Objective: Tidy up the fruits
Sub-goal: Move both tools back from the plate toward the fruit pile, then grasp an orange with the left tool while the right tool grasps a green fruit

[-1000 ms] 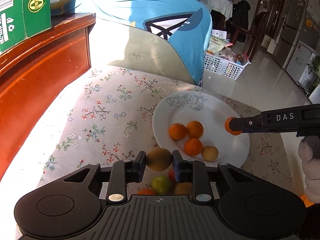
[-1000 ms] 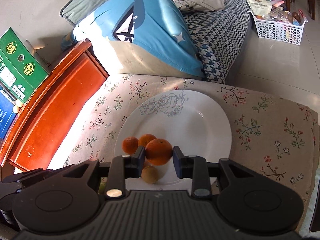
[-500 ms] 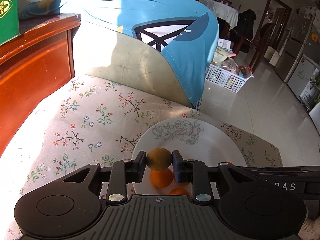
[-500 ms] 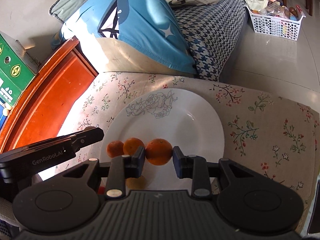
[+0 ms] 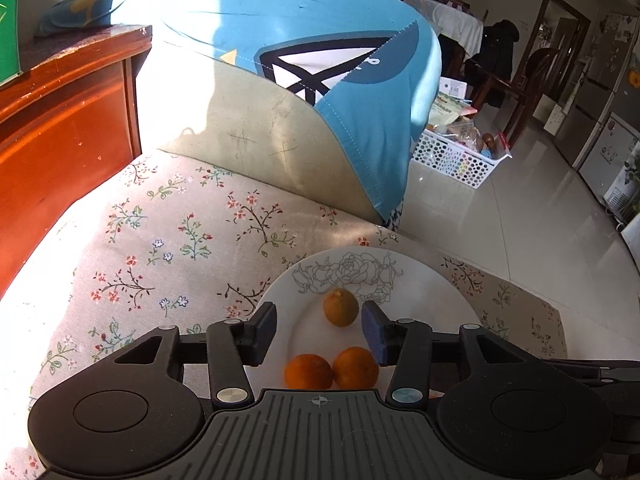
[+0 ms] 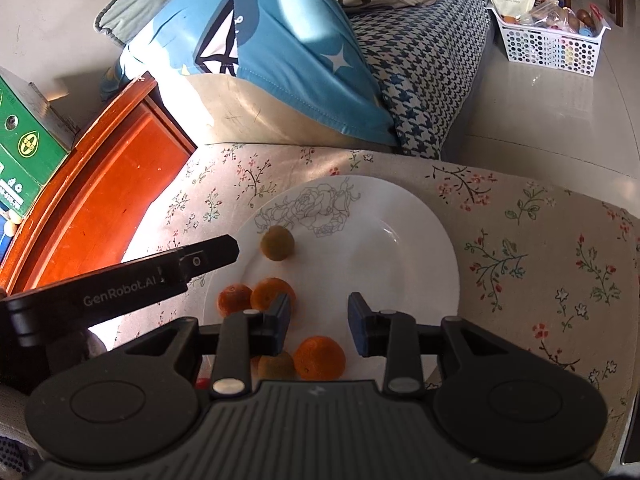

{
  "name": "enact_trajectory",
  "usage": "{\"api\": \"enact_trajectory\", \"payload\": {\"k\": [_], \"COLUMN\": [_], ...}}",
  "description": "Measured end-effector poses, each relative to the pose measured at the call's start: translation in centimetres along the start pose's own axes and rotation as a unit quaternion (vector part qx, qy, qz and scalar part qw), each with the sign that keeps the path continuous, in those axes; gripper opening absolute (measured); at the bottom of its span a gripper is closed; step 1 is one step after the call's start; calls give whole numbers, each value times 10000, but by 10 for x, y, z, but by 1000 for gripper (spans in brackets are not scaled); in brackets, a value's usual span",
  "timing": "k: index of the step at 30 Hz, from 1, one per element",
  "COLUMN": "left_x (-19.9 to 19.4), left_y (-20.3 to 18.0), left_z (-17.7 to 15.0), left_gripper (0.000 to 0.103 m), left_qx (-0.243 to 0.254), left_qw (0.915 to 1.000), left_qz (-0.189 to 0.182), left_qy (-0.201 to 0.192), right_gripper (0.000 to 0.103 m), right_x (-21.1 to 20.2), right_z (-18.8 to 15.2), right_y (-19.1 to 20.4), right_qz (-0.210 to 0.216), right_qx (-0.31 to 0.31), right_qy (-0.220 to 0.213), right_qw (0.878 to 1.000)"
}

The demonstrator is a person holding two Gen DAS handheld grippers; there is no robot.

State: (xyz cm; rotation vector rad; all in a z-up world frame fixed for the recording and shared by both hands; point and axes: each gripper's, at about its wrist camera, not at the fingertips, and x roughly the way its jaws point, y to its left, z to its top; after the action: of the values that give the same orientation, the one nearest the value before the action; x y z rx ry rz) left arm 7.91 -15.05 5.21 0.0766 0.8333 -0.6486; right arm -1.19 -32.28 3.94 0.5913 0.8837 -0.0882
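Note:
A white plate (image 5: 400, 264) with a rose drawing sits on the floral cloth (image 5: 160, 260). My left gripper (image 5: 319, 334) hangs over the plate's near side with its jaws opening. A yellow-green fruit (image 5: 341, 307) lies on the plate just past the pads, touching neither. Two oranges (image 5: 308, 371) lie under that gripper. My right gripper (image 6: 318, 326) is also opening. An orange (image 6: 319, 358) rests on the plate below its pads, free of them, beside a yellowish fruit (image 6: 276, 366). From the right wrist, the left gripper's finger (image 6: 208, 256) reaches toward the yellow-green fruit (image 6: 277, 243).
A red-brown wooden cabinet (image 5: 60, 140) stands to the left with a green box (image 6: 24, 148) on it. A blue cushion (image 5: 320, 60) rises behind the cloth. A white basket (image 5: 460, 156) of packets sits on the tiled floor at right.
The left gripper came in over the plate, then opened and dropped the yellow-green fruit onto it. The right jaws parted, and their orange now lies on the plate.

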Motion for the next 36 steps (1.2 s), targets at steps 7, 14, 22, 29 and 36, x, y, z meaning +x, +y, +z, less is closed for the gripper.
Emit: {"api": "enact_trajectory", "payload": {"k": [7,14,22,29,36], "left_x": [-38,-66,-84,-90,-79], "left_y": [4,22,45,56,62], "left_z": [7,-10,-38,-56,-75], "left_gripper": [67,67,67,67,67], "left_qx": [-27,-213,-522,-659,-586], "left_qw": [9998,9986,9958,9940,9917], "left_qz": [152,478,718,821,984], "left_qy": [-111,37,237,297,583], "right_gripper": [41,41,42,42,42], "right_x": [-14,-28,-34,-30,-20], "right_z": [-2,-18,-51,-80,-98], "right_y": [14,33,55,70,80], "right_qz": [125,242,434,551,498], "right_qx": [-141,-367,-704,-1090,-1444], "right_qy": [-157,-228,-67,205,423], "right_qw": [9997,9988,9966,9923,9874]}}
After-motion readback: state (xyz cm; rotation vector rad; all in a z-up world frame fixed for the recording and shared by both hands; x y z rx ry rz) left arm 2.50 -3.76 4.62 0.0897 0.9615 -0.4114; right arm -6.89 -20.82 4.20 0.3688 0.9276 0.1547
